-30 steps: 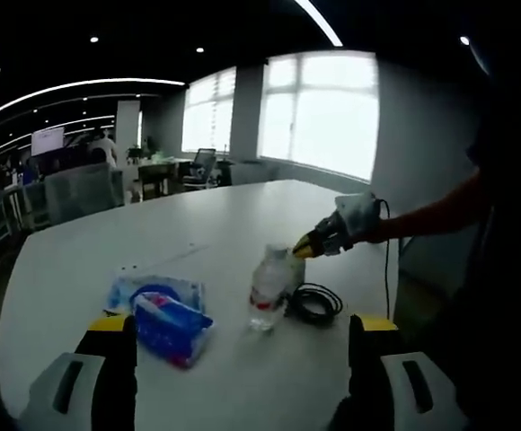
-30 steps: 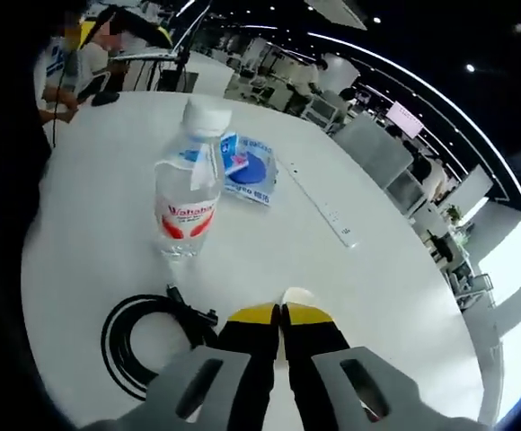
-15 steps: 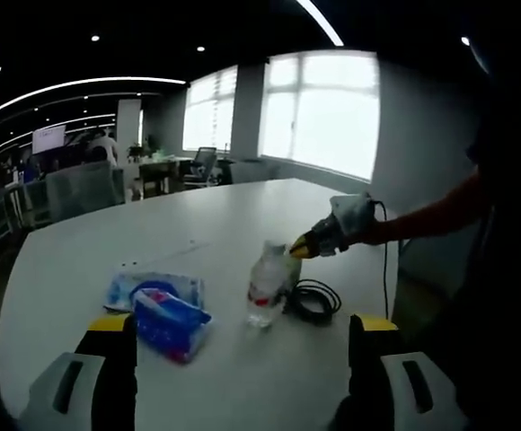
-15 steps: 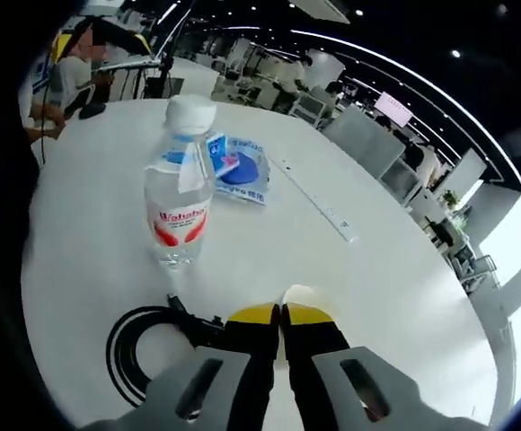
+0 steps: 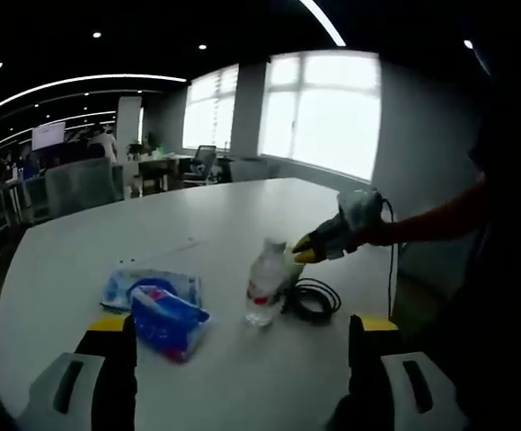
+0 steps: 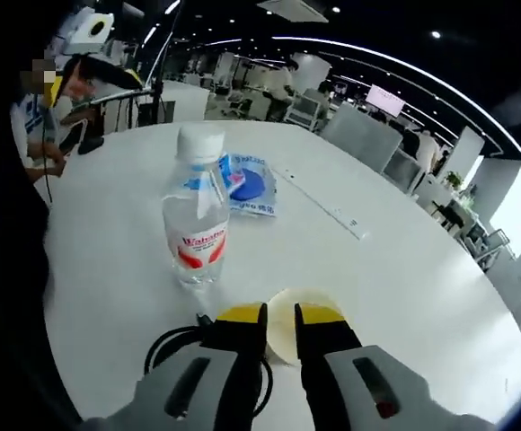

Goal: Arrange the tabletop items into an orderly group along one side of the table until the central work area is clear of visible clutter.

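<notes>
Clear plastic water bottle [image 6: 197, 233] with red label stands on the white round table [image 6: 404, 287], beside a coiled black cable [image 5: 313, 300] and blue tissue packs [image 5: 163, 316]. Right hand-held gripper [image 6: 279, 317], jaws slightly parted, straddles a pale paper cup [image 6: 289, 325]. Left hand-held gripper [image 5: 240, 334] gapes wide, empty.

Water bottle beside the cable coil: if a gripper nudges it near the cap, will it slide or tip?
The water bottle stands upright, tall on a narrow base, so a high push would likely tip it. It looks nearly full, which probably steadies it somewhat. The white table looks smooth, so a low push may slide it.
</notes>
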`<state>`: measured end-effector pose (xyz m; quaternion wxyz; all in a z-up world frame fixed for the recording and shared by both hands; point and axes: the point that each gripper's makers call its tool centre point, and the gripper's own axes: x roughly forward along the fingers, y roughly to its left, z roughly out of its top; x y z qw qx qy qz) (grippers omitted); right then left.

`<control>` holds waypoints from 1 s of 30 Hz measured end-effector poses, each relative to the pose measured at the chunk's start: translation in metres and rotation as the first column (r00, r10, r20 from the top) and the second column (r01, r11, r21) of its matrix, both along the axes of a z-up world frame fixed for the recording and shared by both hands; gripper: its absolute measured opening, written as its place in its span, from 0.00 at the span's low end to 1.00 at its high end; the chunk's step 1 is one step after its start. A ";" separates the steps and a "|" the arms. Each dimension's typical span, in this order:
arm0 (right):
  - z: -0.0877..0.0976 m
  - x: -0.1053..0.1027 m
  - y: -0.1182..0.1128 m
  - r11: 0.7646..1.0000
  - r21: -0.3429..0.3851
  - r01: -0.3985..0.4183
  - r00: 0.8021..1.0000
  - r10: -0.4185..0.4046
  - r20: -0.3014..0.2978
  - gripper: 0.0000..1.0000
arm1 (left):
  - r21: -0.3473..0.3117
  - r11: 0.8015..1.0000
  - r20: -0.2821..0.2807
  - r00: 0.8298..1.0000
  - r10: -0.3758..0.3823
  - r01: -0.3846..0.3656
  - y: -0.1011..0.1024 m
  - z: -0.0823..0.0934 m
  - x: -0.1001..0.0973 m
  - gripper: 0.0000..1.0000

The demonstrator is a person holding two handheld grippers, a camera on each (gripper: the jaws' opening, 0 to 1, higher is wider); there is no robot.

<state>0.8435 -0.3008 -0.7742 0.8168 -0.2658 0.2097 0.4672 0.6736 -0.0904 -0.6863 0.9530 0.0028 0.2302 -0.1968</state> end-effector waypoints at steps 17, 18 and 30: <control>0.059 -0.005 0.003 0.919 0.300 0.257 0.961 -0.211 -0.179 0.22 | 0.014 1.000 0.007 1.000 -0.015 0.015 0.020 0.000 0.020 0.98; 0.064 -0.005 0.003 0.909 0.315 0.272 0.957 -0.221 -0.187 0.22 | 0.015 1.000 0.008 1.000 -0.014 0.014 0.021 0.000 0.020 0.98; 0.118 -0.047 0.049 0.842 0.461 0.280 0.951 -0.176 -0.255 0.29 | 0.062 0.997 0.023 0.999 -0.036 0.035 0.052 0.005 0.045 0.98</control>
